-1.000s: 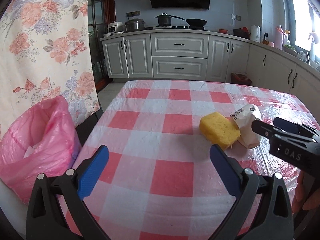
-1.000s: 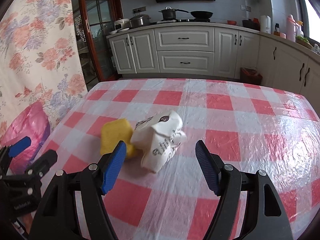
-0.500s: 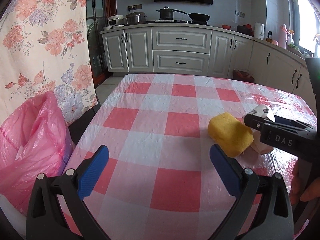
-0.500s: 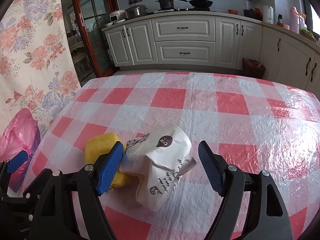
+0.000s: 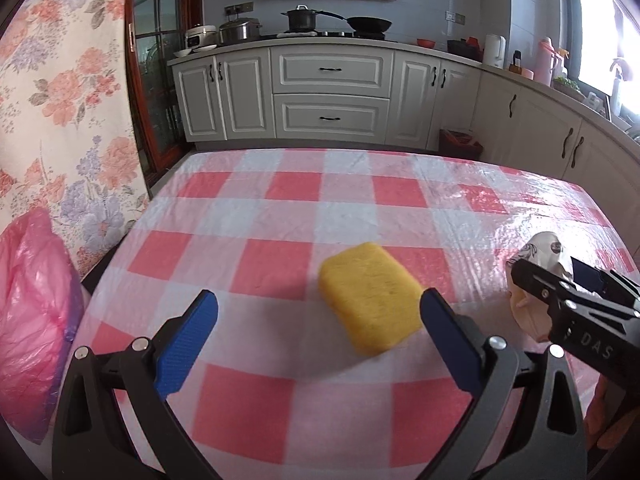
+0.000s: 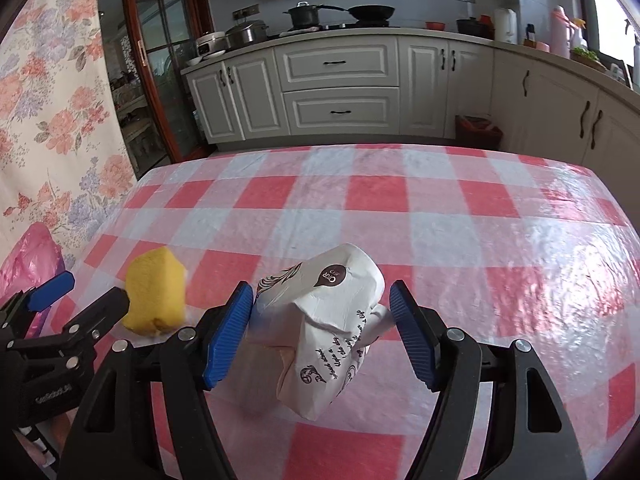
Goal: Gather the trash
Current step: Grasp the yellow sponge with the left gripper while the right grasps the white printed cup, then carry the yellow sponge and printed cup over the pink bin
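**Both grippers lined up on table trash**

Right hand-held gripper point(image 6: 322, 330) straddled the crumpled paper cup point(image 6: 324, 320), jaws just closing, right pad not yet touching. Left hand-held gripper point(image 5: 318, 334) stood wide before the yellow sponge point(image 5: 370, 296). Pink bag point(image 5: 30, 320) waited beyond the table point(image 5: 320, 200) edge, probably for drop-off.
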`<state>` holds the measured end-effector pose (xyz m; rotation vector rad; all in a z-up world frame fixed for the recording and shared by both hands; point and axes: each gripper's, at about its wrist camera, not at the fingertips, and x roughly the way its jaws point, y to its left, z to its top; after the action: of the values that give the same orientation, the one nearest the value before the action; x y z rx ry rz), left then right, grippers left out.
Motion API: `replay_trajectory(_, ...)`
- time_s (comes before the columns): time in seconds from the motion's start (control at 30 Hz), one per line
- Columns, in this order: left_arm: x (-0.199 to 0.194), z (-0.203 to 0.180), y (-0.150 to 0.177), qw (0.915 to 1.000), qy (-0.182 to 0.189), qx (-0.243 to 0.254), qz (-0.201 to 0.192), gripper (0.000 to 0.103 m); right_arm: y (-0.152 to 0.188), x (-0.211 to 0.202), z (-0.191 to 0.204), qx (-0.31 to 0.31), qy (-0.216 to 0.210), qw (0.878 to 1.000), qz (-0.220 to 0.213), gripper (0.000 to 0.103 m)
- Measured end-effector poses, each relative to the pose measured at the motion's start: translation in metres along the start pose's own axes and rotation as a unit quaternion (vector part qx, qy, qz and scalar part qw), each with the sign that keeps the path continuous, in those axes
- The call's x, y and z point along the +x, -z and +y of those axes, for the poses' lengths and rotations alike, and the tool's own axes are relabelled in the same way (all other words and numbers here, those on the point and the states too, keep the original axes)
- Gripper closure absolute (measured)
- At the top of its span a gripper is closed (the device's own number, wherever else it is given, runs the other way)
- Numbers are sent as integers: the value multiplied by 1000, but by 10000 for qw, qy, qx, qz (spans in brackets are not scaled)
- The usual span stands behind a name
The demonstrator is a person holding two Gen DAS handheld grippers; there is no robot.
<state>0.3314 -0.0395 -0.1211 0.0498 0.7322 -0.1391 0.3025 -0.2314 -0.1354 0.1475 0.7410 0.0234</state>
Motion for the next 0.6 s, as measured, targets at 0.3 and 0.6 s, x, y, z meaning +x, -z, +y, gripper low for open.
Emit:
replay_trajectory(0.3,33,-36,-5,9988,-17,-56,485,24,7,-19,-30,211,85,9996,-138,36)
replay_trajectory(0.6,29,-40,3,9990,-13,-36,454,53,15,-35,-41,319,94,9991,-272,36)
